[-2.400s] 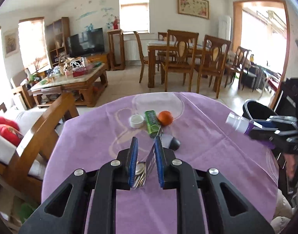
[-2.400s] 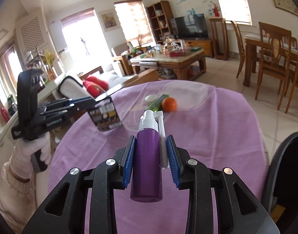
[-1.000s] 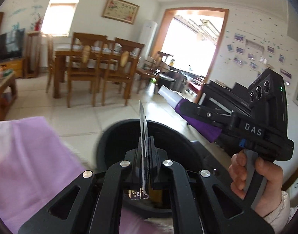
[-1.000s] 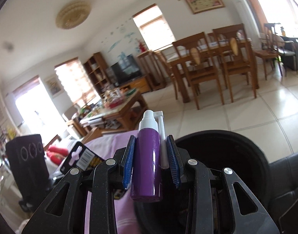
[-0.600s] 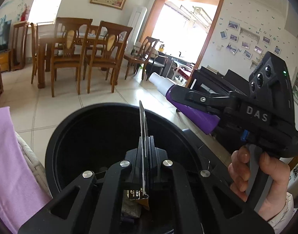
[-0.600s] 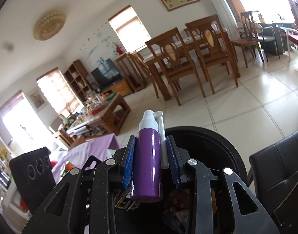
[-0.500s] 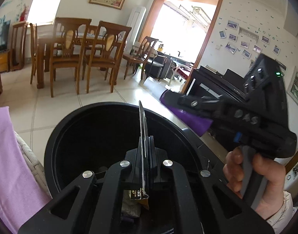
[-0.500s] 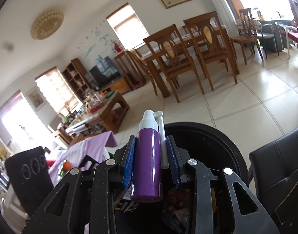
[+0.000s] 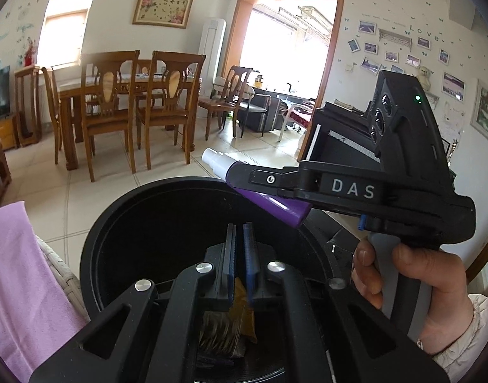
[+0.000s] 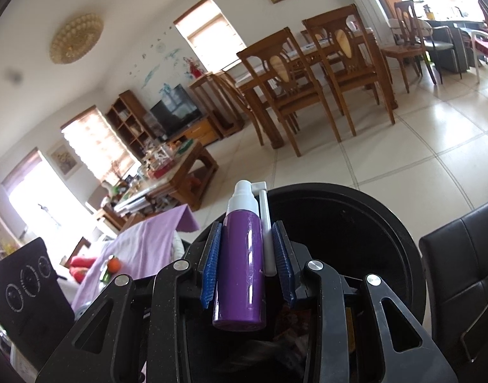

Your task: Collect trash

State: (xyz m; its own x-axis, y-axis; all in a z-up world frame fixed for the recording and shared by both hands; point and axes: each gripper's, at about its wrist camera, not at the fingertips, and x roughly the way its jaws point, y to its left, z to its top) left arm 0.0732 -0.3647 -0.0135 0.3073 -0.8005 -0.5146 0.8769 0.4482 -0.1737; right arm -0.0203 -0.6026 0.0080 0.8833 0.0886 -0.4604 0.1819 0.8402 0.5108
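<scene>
A black trash bin (image 9: 94,239) stands beside the purple-clothed table (image 9: 14,271), and both grippers hang over its mouth. My left gripper (image 9: 239,233) has its blue pads a little apart and opening, with nothing between them. Below it, a flat printed packet (image 9: 240,306) lies among the wrappers inside the bin. My right gripper (image 10: 247,226) holds a purple spray bottle (image 10: 240,261) with a white nozzle over the bin (image 10: 387,217). Its jaws are starting to open and the bottle still sits between the pads. In the left wrist view that bottle (image 9: 269,202) juts over the rim.
A bare hand (image 9: 419,274) holds the right gripper's handle. An orange (image 10: 114,264) and a green item stay on the table (image 10: 148,239). A black leather seat (image 10: 461,255) stands right of the bin. Dining chairs and tiled floor lie beyond.
Both grippers swung from the table to above the bin and sank toward it. The left gripper's pads parted and the flat packet dropped out. The bottle stays in the right gripper.
</scene>
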